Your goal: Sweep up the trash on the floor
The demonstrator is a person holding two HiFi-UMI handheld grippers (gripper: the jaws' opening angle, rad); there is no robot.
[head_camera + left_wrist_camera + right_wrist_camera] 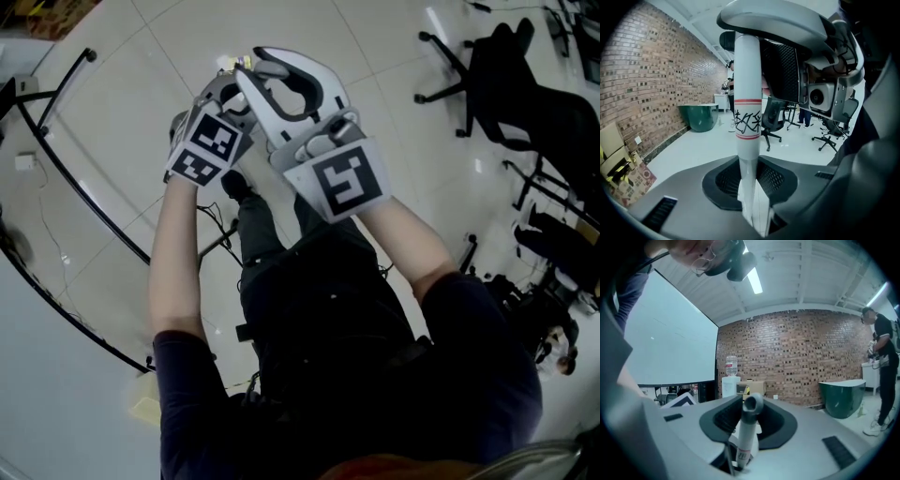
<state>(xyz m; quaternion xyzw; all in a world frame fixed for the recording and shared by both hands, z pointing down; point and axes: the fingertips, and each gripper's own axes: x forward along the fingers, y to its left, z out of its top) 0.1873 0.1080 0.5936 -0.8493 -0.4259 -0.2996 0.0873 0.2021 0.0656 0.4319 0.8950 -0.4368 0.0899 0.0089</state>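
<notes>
we grasp the white handle (747,79) in the jaws of the left gripper (750,185), the right gripper (745,430) clenched just below its grey cap (753,404).

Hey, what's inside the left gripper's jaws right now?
A white handle with red bands and black writing, clamped by the left gripper. Its top runs behind the right gripper; its lower end is hidden beneath the jaws.
</notes>
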